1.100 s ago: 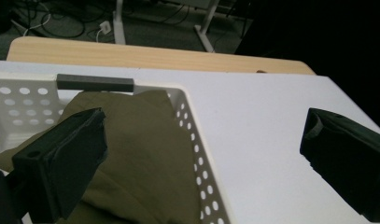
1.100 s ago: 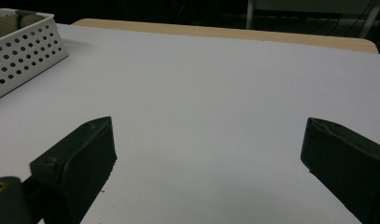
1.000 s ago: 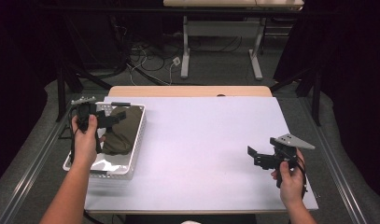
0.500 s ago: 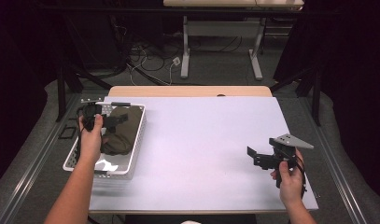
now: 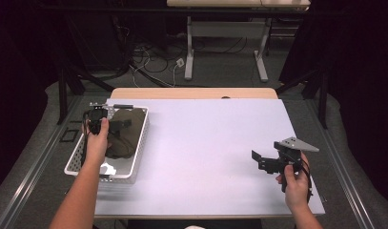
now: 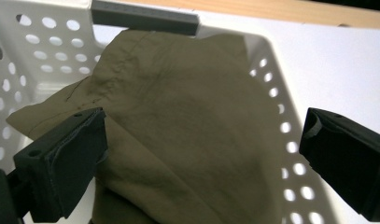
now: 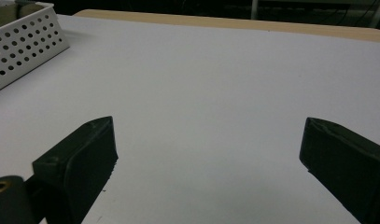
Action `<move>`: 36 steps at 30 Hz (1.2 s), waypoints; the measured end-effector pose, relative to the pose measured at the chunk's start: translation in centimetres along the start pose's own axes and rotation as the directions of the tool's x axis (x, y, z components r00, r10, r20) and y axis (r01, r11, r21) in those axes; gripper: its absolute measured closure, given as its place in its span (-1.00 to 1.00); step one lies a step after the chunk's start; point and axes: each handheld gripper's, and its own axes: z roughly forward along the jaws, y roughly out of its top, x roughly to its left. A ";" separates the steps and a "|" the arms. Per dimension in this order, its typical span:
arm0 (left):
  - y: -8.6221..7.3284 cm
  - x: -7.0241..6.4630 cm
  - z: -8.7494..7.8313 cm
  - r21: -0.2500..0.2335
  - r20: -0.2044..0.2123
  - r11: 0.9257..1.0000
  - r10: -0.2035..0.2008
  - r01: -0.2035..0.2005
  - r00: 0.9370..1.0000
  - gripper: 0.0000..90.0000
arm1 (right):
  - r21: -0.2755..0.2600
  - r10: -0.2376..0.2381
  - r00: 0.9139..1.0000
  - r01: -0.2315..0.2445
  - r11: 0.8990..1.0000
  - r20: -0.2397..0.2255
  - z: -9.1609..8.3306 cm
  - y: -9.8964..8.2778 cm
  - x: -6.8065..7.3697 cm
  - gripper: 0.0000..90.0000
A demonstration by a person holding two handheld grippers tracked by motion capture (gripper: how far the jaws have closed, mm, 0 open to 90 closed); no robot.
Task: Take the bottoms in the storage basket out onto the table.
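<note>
At the left edge of the desk (image 5: 201, 143) stood a white basket (image 5: 139, 143) with round holes in its walls, its long sides running from near to far. An olive-green cloth (image 5: 122, 138) lay crumpled inside it, heaped toward the far end and against the right wall. The left hand (image 5: 97, 143) held the left tool (image 5: 116, 125) over the far half of the basket. In the left gripper view, that tool (image 6: 199, 154) had its jaws spread wide, released, with the cloth (image 6: 178, 140) lying between and just beyond them; whether the left jaw touched the fabric could not be told. A grey bar (image 6: 144, 17) sat on the basket's far rim (image 6: 253, 42).

The middle of the desk was a bare white sheet, with a strip of pale wood showing along the far edge.

Near the right corner, the right hand (image 5: 294, 183) held the right tool (image 5: 263, 162) just above the desk, well apart from the basket, aimed left. In the right gripper view, this tool (image 7: 208, 154) was also released, its jaws wide apart over plain white surface (image 7: 215, 84), with a corner of the basket (image 7: 24, 42) at the far left.
</note>
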 end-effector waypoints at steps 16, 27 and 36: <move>-1.0 0.9 1.1 0.054 0.006 0.998 -0.024 0.023 1.000 -0.99 | 0.016 -0.007 1.000 0.007 1.000 -0.007 0.1 -0.1 0.0 -0.92; -1.1 1.3 1.6 0.085 0.015 0.995 -0.046 0.044 0.999 -1.00 | 0.017 -0.016 1.000 0.016 1.000 -0.004 0.2 -0.1 0.0 -0.91; -1.4 1.7 2.1 0.105 0.044 0.991 -0.085 0.080 0.995 -1.00 | 0.022 -0.009 1.000 0.009 1.000 -0.005 0.4 -0.2 0.1 -0.91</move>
